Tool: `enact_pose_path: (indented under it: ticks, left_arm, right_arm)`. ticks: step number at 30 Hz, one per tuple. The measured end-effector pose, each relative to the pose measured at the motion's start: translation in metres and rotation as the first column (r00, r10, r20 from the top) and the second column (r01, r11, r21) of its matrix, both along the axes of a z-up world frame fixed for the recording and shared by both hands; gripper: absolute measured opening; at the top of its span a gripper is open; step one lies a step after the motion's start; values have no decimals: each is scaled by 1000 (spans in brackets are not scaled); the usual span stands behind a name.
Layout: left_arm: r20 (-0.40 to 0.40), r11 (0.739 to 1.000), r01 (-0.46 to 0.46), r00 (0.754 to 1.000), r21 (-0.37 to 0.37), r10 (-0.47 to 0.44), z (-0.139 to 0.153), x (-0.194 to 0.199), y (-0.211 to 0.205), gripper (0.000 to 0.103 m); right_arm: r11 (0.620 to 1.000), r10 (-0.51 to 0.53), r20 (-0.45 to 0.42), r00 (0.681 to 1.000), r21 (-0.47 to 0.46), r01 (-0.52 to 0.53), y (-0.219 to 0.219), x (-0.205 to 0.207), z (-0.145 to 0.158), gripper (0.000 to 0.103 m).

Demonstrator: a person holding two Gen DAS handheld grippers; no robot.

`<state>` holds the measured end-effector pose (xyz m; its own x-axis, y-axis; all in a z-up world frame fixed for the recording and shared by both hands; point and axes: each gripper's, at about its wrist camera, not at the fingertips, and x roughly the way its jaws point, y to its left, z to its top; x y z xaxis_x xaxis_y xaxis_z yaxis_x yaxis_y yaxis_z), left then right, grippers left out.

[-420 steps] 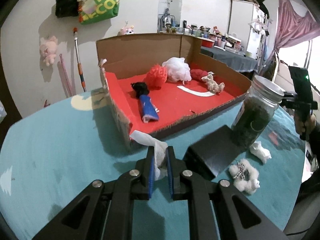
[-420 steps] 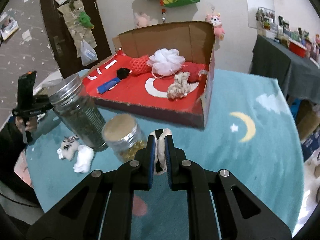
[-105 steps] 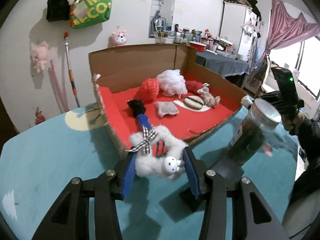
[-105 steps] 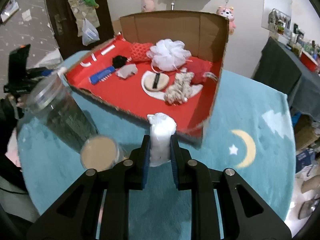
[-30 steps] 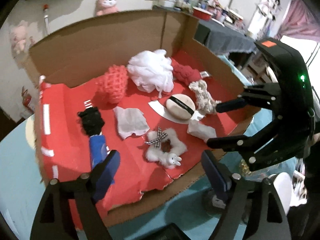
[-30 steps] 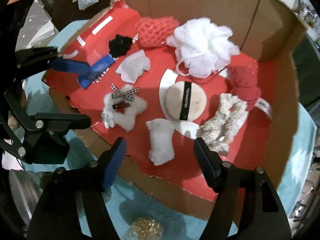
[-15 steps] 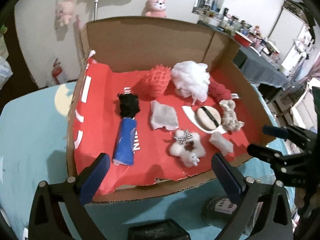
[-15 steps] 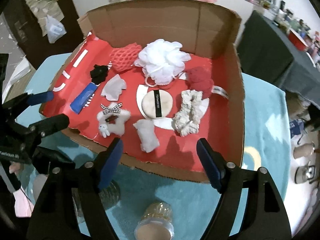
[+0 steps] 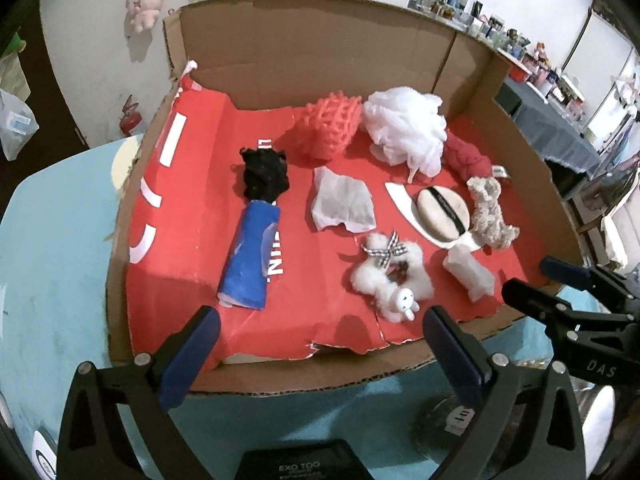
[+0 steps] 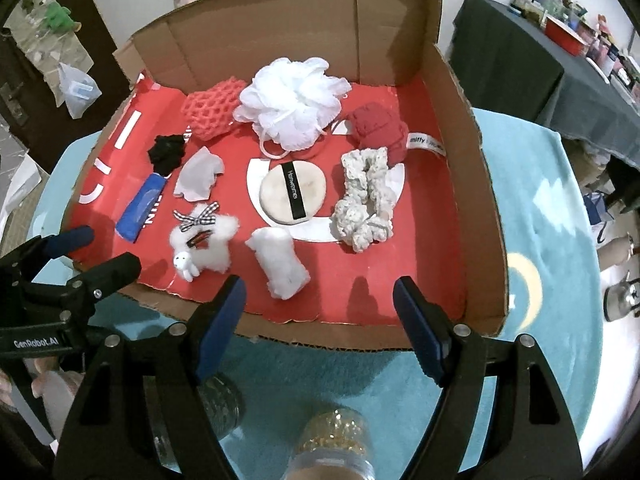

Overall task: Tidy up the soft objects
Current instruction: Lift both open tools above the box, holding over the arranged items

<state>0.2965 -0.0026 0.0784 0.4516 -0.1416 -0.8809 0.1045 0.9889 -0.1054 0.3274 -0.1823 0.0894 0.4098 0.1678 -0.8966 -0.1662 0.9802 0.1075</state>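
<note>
A: Left tongs [image 9: 320,334] are hanging spread wide and empty over the brown cardboard box [image 9: 304,52], the fluffy white bow-tied plush [image 9: 390,276] lying inside.

B: Right tongs [image 10: 320,304] are gaping too, gripping nothing, white cotton roll [image 10: 280,262] resting beside it.

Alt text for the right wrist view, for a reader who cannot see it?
An open cardboard box with a red floor holds soft things: a white bath puff, a round powder puff, a cream scrunchie, a fluffy white clip. The right claw hangs open and empty over the box's near edge; the left claw is open at the left.
</note>
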Motion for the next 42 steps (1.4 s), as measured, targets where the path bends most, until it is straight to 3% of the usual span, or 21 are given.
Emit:
enact_pose_path:
  ticks: [6, 42]
  left_arm:
    - [-14, 1000, -12, 1000, 16, 12, -5, -1, -2, 103]
    - [-10, 999, -24, 1000, 25, 24, -7, -1, -1, 103]
  right_arm:
    - [1000, -12, -26, 1000, -7, 11, -2, 3, -12, 76]
    - [999, 0, 20, 1000, -49, 1, 2, 1, -7, 76]
